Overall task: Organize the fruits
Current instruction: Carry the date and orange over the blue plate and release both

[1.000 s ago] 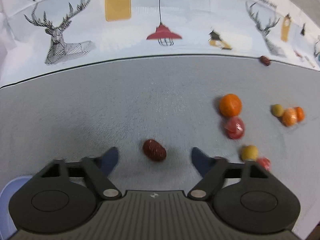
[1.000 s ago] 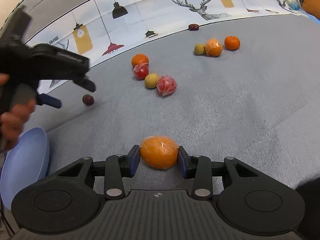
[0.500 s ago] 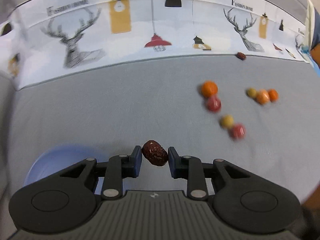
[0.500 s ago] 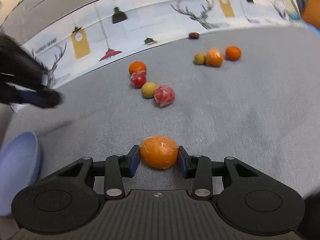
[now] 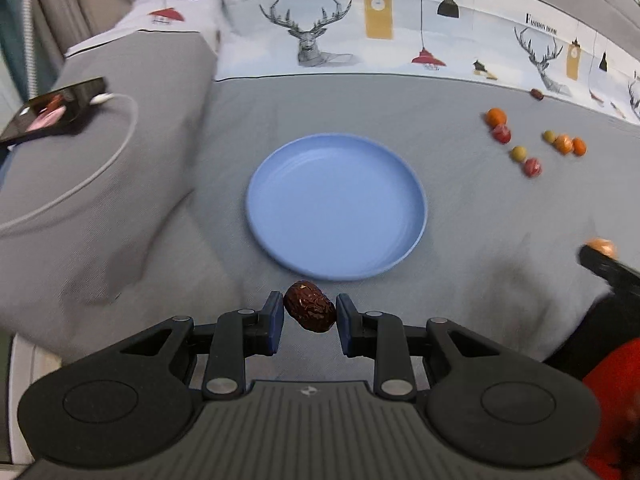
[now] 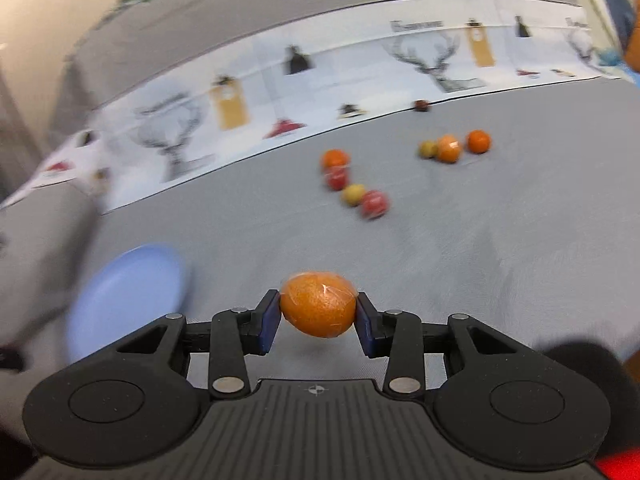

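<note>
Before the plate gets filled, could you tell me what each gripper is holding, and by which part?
The left gripper pinches a dark red date across its two ends. The right gripper clamps a wrapped orange at its opposite sides.

This looks like a home bedroom or living room: the things lie on a soft grey fabric bedspread (image 5: 360, 112) edged by a white printed cloth with deer heads, hanging lamps and the words "Fashion Home" (image 5: 320, 36). On a grey cushioned hump to the left rests a black smartphone (image 5: 52, 106) plugged into a white charging cable (image 5: 120, 136).
</note>
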Available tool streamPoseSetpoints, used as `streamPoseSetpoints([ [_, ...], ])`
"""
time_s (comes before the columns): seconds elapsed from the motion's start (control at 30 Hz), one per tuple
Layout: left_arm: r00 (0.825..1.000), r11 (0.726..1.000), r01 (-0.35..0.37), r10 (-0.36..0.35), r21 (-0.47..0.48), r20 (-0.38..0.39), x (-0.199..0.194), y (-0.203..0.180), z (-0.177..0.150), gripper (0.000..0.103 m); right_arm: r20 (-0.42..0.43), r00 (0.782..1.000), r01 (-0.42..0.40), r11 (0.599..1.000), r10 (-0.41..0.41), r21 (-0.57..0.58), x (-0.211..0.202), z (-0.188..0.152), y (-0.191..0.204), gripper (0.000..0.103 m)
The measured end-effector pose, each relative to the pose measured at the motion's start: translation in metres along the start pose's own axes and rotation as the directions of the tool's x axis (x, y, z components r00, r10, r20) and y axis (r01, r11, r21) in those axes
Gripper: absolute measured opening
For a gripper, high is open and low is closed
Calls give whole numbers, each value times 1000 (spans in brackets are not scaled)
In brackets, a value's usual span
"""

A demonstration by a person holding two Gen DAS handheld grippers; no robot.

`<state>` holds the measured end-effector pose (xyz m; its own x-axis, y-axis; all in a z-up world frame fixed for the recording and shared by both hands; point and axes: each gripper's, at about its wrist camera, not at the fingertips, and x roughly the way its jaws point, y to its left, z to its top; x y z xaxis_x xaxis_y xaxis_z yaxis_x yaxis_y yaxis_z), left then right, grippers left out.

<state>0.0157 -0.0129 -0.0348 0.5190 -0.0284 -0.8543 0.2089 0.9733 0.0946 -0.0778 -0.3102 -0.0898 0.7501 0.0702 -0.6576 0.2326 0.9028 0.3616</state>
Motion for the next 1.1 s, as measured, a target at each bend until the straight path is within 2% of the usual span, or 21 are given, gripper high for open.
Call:
streamPoseSetpoints([
  [0.1, 1000, 999, -8, 7, 36, 20, -8, -1, -16, 31, 35, 999, -25, 998, 28, -64, -29, -6, 18, 41],
  [0.2, 999, 999, 25, -26, 40, 28, -15, -1, -25, 31, 67, 997, -32, 988, 42, -148, -41, -6, 38, 41],
  [0.37, 996, 999, 37, -40, 33, 81, -24, -1, -28, 31, 35, 995, -82, 969, 93, -234, -46, -14, 67, 41],
  [0.6, 994, 999, 37, -37, -4, 104, -26, 13, -29, 31, 15, 996, -80, 946, 89, -315, -47, -23, 94, 41],
  [0.83, 992, 999, 44, -41, -24, 119, -23, 27, -21, 31, -7, 997, -78, 920, 82, -383, -42, -27, 113, 41],
  [1.1, 990, 997, 69, -65, -25, 122, 0, 35, 9, 31, -59, 995, -95, 903, 78, -420, -11, -19, 137, 41],
])
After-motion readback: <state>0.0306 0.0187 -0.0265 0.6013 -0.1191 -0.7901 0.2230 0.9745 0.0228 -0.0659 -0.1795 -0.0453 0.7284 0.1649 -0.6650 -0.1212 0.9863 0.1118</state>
